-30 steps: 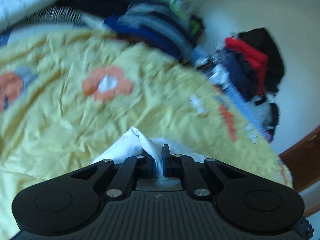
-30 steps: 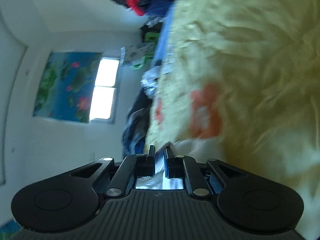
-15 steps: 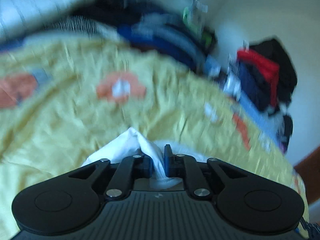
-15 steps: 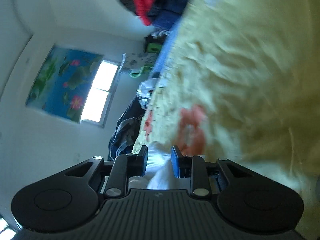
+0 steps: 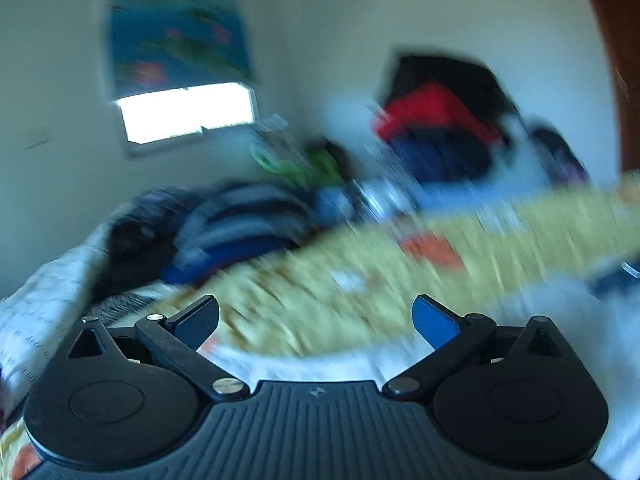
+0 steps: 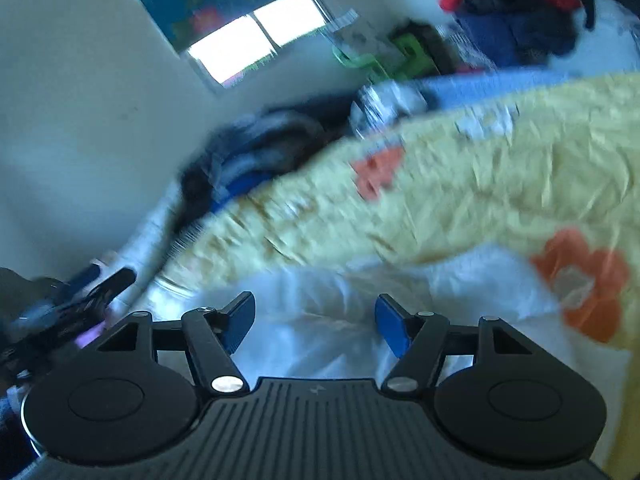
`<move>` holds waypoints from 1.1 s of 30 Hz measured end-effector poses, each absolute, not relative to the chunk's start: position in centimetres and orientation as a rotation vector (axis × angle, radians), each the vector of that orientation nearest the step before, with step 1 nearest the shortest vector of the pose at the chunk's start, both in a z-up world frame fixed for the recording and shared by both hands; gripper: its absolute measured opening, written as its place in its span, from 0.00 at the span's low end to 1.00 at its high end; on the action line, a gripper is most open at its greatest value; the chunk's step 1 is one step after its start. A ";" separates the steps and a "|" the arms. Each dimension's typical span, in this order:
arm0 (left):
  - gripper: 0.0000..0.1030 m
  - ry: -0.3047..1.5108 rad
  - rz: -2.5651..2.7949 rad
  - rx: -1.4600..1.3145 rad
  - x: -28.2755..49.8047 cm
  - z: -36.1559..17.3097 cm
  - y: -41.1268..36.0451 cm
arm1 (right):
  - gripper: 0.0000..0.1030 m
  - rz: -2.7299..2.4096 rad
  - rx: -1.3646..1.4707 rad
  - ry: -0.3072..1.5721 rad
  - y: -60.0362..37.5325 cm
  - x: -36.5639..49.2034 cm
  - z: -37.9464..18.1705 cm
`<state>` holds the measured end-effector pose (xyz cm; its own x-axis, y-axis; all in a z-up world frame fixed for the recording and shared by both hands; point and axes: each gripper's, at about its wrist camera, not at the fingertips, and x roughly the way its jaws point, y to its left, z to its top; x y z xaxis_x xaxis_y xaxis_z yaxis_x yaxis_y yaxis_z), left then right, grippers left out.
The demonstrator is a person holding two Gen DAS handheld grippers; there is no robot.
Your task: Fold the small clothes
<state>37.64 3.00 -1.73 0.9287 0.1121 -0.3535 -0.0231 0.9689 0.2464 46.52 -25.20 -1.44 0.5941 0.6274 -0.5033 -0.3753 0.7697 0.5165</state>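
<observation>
A white garment (image 6: 360,312) lies on the yellow flowered bedspread (image 6: 500,184), just below and in front of my right gripper (image 6: 316,320). That gripper's jaws are opening and its pads do not touch the cloth. In the left wrist view the same white garment (image 5: 320,364) shows as a blurred strip under my left gripper (image 5: 316,320). The left jaws are opening wide, with nothing between the fingers. The left gripper (image 6: 80,292) also appears, dark and blurred, at the left edge of the right wrist view.
Dark and blue clothes (image 5: 224,232) are heaped at the far side of the bed. A red and black pile (image 5: 436,128) stands against the wall at the back right. A window (image 5: 188,112) and a blue picture hang on the wall. Wooden furniture (image 5: 612,40) stands at the right.
Both grippers held pinched white cloth; now both have let it go and stand open. Both have rolled and lifted away, so the views now look across the bed toward the wall.
</observation>
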 end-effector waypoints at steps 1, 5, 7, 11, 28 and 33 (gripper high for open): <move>1.00 0.402 0.070 0.278 38.2 -2.7 2.5 | 0.67 0.574 0.363 0.750 -24.8 47.0 -2.5; 1.00 0.564 0.054 0.209 41.3 -6.0 3.1 | 0.67 0.556 0.345 0.736 -24.3 47.7 -5.5; 1.00 0.624 0.027 0.079 42.8 -7.0 4.7 | 0.66 0.555 0.347 0.718 -24.4 47.6 -6.0; 1.00 0.653 0.012 0.012 44.5 -8.7 5.4 | 0.66 0.543 0.387 0.691 -25.3 47.8 -6.5; 1.00 0.679 0.016 -0.038 45.2 -9.9 5.6 | 0.68 0.448 0.348 0.640 -25.4 46.6 -4.6; 1.00 0.678 0.018 -0.034 45.3 -9.9 5.5 | 0.86 0.442 0.110 0.571 -22.6 45.5 -2.0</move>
